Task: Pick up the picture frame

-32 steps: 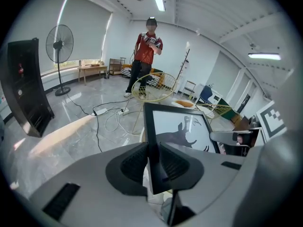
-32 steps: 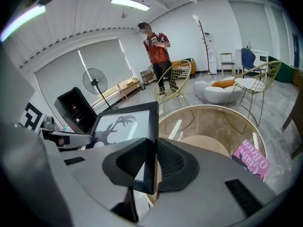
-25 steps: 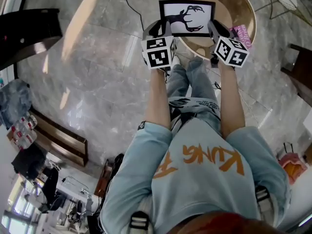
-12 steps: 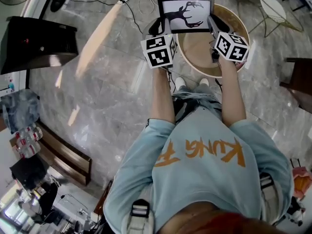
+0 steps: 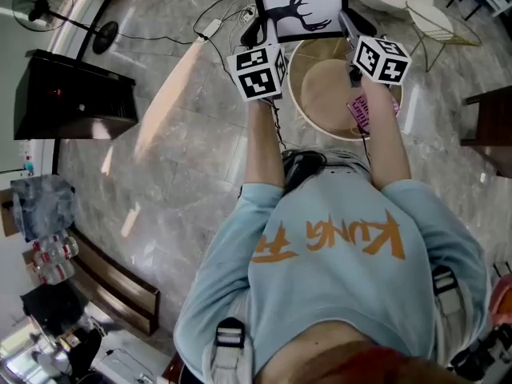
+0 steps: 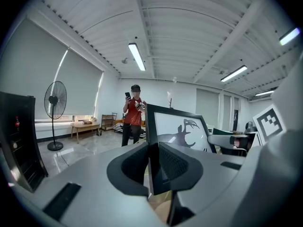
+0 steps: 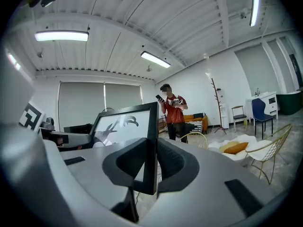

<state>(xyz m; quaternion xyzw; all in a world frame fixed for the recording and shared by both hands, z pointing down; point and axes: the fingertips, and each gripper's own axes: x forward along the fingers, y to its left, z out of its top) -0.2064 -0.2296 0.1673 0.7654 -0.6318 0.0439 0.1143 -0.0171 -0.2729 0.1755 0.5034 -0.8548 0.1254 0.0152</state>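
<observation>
The grey marble floor (image 5: pixel 176 134) fills most of the head view. The person (image 5: pixel 328 278), in a light-blue shirt, occupies the 6 o'clock part of that view, with both forearms extended toward 12 o'clock. A round wooden table (image 5: pixel 308 94) stands on the floor just ahead of the person.

The picture frame (image 5: pixel 302 10) has a black rim and shows a dark antlered silhouette on white. It is held upright in the air, clear of the table, and appears at the table's 12 o'clock rim in the head view.

The left gripper (image 5: pixel 264 32) takes the frame's 9 o'clock edge. Its jaws have just been closing, and both pads press on the black rim between them. The right gripper (image 5: pixel 346 24) takes the 3 o'clock edge, with its pads likewise clamped on the rim.

A pink printed item (image 5: pixel 360 110) shows at the table's 4 o'clock, beside the right forearm.
</observation>
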